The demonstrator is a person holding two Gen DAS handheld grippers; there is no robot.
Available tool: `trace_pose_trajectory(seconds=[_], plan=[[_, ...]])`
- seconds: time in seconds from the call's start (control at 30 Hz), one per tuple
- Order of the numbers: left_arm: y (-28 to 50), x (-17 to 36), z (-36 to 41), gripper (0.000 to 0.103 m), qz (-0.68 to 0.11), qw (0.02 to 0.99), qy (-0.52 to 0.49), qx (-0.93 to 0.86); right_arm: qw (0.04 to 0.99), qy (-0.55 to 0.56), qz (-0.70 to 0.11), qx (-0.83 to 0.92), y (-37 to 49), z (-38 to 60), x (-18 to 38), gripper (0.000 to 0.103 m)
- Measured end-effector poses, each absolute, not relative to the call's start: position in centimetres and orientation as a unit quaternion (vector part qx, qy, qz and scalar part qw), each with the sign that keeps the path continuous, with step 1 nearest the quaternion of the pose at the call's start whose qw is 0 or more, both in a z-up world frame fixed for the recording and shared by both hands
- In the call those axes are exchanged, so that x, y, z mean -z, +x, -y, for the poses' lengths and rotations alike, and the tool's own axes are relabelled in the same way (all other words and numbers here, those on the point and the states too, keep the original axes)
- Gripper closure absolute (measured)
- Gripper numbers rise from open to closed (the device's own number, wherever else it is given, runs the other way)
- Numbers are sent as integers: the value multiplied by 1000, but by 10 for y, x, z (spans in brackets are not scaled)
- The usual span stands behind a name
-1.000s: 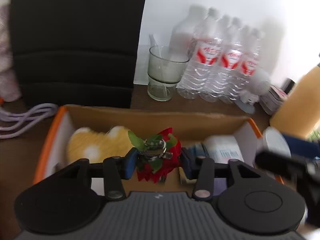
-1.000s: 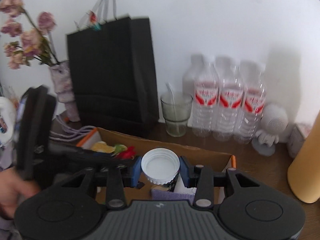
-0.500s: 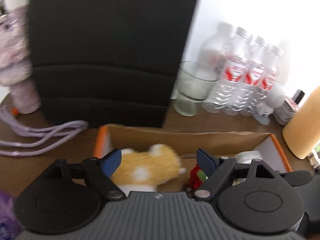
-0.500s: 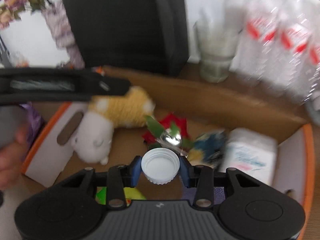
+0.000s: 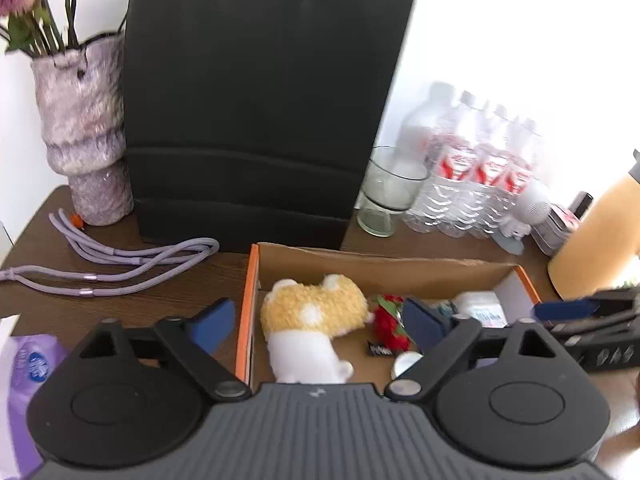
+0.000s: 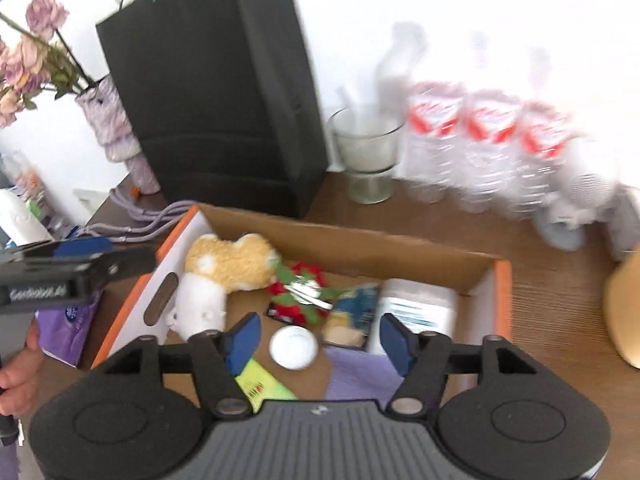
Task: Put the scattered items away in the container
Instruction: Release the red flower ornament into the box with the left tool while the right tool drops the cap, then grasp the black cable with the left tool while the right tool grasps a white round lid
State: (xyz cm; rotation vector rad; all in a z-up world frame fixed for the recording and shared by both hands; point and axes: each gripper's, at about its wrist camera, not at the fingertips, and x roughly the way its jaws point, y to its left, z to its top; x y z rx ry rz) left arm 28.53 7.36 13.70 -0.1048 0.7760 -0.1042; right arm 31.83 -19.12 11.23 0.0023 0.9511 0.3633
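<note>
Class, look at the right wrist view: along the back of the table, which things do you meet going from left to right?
Vase of flowers → black paper bag → glass → water bottles → small white figure.

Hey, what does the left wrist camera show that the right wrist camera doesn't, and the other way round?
Only the left wrist view shows the left gripper head-on, jaws opening, nothing between them.

Only the right wrist view shows the yellow-green packet and a purple cloth at the box's near end, plus the right gripper opening above the white plastic cap.

Both show the orange-edged cardboard box, yellow-and-white plush toy, red flower ornament and black paper bag.
</note>
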Motion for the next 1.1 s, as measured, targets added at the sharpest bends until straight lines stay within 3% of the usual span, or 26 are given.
trace_pose_trajectory(seconds=[0.1, 0.17, 0.27, 0.33, 0.4, 0.43, 0.5, 0.7, 0.77, 0.83, 1.0, 1.1], plan=[[263, -140, -60, 3, -378, 925, -21, 43, 880, -10, -453, -144, 297, 208, -119, 30], [244, -139, -52, 0, -358, 933, -5, 29, 883, -12, -450, -132, 282, 217, -118, 21], [198, -134, -36, 0, -248, 968, 41, -19, 904, -19, -413, -112, 251, 225, -114, 20], [157, -126, -30, 0, -130, 990, 50, -18, 944, -28, -312, -107, 217, 227, -113, 20], [128, -117, -24, 0, -74, 996, 42, -8, 977, -32, -180, -112, 174, 231, -107, 19], [121, -113, -21, 0, -71, 997, 37, 0, 983, -32, -138, -114, 158, 235, -103, 15], [111, -106, -17, 0, -79, 996, 39, 9, 985, -25, -126, -116, 143, 237, -95, 14], [81, -67, -9, 1, -148, 987, 39, 51, 962, -22, -218, -164, 112, 242, -65, 29], [82, -44, 3, 12, -201, 973, 62, 92, 950, -27, -259, -173, 105, 235, -42, 52], [88, -25, 16, 31, -241, 959, 98, 111, 937, -32, -304, -171, 105, 230, -18, 63], [108, -8, 21, 41, -303, 936, 76, 163, 917, -44, -360, -165, 106, 234, 8, 70], [122, 0, 22, 67, -344, 923, 69, 161, 912, -27, -371, -172, 105, 240, 8, 69]])
